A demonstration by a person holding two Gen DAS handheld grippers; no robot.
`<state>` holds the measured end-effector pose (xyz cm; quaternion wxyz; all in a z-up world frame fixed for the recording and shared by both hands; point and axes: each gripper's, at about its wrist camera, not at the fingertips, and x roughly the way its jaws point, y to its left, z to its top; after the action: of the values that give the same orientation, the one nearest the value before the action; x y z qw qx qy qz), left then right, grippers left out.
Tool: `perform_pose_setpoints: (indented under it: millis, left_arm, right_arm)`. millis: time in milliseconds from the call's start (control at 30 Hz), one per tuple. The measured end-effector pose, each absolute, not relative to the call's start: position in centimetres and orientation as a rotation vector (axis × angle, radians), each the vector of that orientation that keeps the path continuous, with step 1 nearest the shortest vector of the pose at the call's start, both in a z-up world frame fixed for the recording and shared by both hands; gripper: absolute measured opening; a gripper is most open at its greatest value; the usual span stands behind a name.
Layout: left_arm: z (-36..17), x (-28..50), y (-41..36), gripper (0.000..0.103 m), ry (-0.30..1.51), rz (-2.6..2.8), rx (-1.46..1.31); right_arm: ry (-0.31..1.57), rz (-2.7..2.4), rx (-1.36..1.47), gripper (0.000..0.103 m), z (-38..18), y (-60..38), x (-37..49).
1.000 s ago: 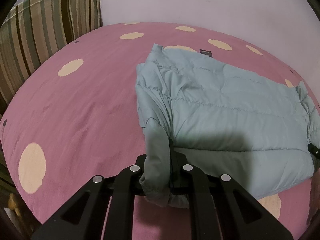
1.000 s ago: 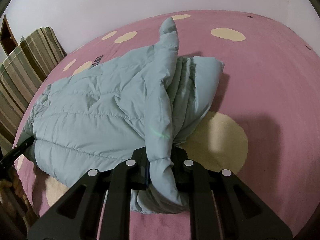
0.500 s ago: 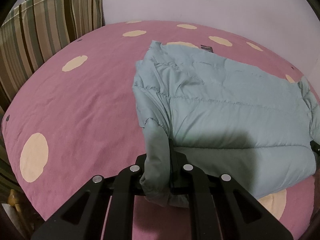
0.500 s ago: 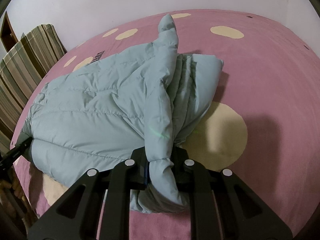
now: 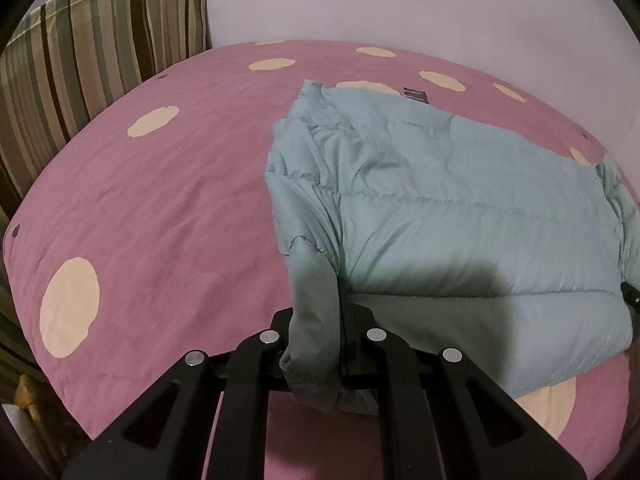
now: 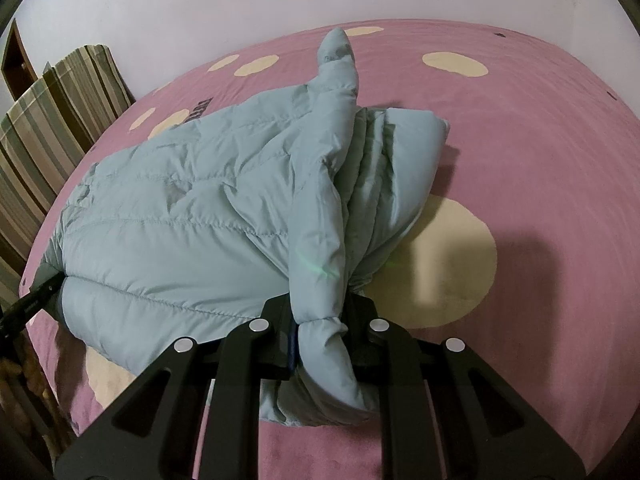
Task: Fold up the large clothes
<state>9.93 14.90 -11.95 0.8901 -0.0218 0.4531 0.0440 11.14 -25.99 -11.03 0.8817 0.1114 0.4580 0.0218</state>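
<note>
A pale blue-green puffer jacket lies on the pink bed, folded over itself, and also shows in the right wrist view. My left gripper is shut on a bunched near corner of the jacket. My right gripper is shut on the other near corner, with a fold of fabric hanging between its fingers. A sleeve sticks up beyond the right gripper. The tip of the right gripper shows at the jacket's right edge in the left view, and the left gripper's tip shows in the right view.
The bed has a pink cover with cream dots. A striped cushion stands at the far left against the white wall; it also shows in the right wrist view. The bed's near edge drops off at the lower left.
Both grippers have kept their grip on the jacket. The views have shifted slightly, so the jacket sits a little farther onto the bed and its surface looks a bit flatter.
</note>
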Motion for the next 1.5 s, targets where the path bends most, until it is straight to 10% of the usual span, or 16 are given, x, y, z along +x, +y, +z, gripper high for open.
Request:
perform_pose_setpoints:
  millis: [333,700,1167,1500]
  left_arm:
    - [-12.2,10.1,14.6,0.022,0.947,0.113,-0.014]
    - [-12.2,8.9,17.2,0.062,0.944,0.18,-0.073]
    - [-11.1,7.4,19.2,0.07,0.93,0.204,-0.136]
    - [-8.2,6.8,19.7,0.07,0.874,0.189,-0.148]
  right_arm:
    - [0.938,0.018,0.272,0.032,-11.2,-27.1,10.4]
    - [0.914,-0.026,0.318,0.056,-11.1,-29.1,9.0]
    - [0.872,-0.084,0.324,0.056,-9.3,-31.0,7.9]
    - [0.8,-0.058,0.263,0.033,-5.1,-28.3,7.4]
